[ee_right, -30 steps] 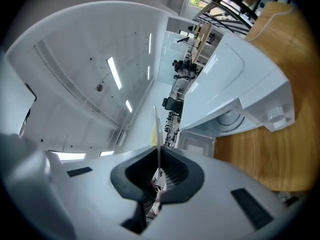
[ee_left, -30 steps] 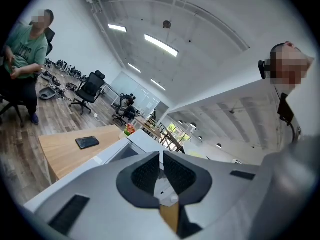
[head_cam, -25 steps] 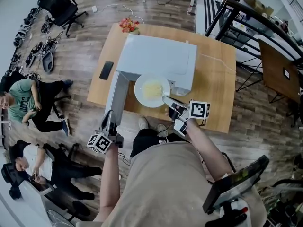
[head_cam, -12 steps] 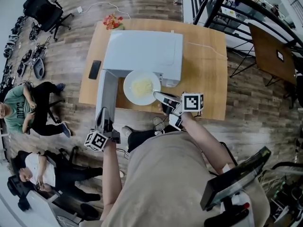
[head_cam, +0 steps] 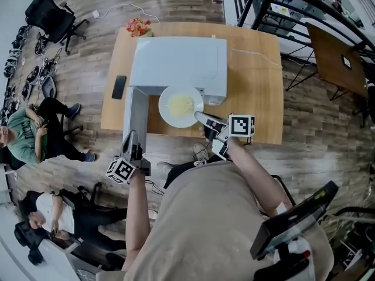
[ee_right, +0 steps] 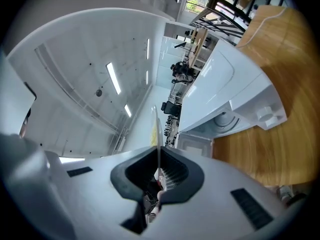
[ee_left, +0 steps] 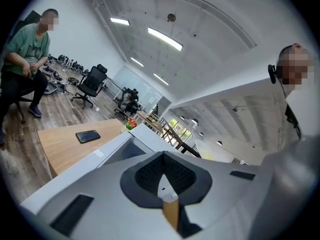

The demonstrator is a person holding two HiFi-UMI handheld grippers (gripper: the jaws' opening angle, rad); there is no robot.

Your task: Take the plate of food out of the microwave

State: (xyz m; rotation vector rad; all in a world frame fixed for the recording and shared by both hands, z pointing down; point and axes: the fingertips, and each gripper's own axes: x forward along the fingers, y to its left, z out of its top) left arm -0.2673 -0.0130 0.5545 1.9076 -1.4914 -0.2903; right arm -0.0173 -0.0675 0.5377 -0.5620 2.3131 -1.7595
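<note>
On my feed the person wears a loose beige shirt (head_cam: 205, 215) with short sleeves. The left gripper (head_cam: 131, 138) and the right gripper (head_cam: 201, 117) look alike. Each has a smooth, light grey moulded shell with a dark textured lining (ee_left: 150, 171) inside the jaws. Small black rectangular insets (ee_right: 250, 206) are set into the shell. Each also carries a white cube printed with black square markers: the left cube (head_cam: 121, 170) and the right cube (head_cam: 241, 125).
</note>
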